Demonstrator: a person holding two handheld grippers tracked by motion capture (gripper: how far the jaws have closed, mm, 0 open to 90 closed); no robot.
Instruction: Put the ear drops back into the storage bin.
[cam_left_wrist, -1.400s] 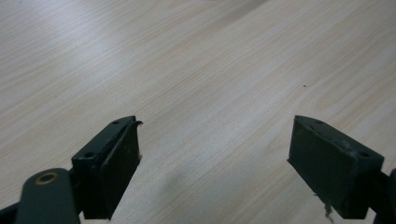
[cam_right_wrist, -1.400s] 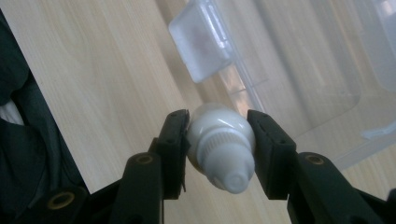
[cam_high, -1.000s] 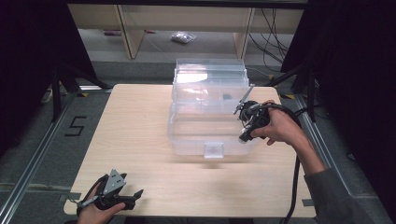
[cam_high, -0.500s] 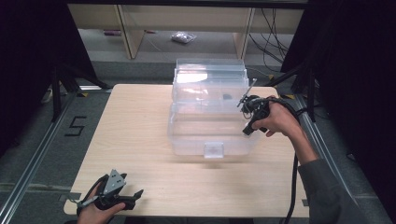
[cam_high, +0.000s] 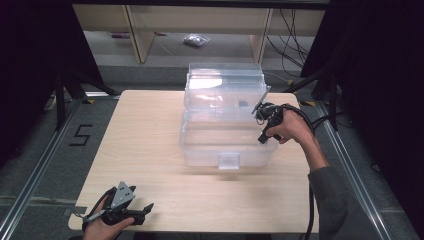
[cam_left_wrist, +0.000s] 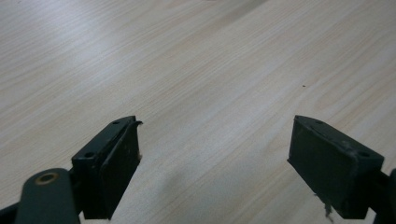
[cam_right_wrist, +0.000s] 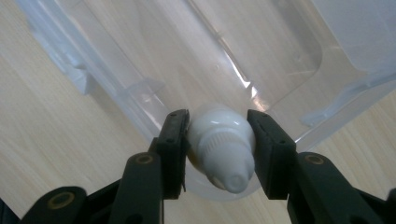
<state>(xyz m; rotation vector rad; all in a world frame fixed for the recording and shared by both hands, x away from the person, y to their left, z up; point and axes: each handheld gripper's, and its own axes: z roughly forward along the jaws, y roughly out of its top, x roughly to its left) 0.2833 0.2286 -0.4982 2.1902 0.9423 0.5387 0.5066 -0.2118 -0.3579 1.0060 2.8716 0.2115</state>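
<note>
The right gripper (cam_high: 263, 118) has dropped toward the clear bin (cam_high: 227, 145), clamped on a white bottle (cam_right_wrist: 220, 144); at 7 o'clock the left gripper (cam_high: 142, 210) rests agape

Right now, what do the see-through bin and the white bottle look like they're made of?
Bin: apparently clear, glossy plastic; the table shows through its walls and the rims catch highlights. Bottle: seemingly smooth white plastic with a soft sheen and a ridged cap, clamped in the right tool.

White bottle's (cam_right_wrist: 220, 148) body hidden behind tongs
</note>
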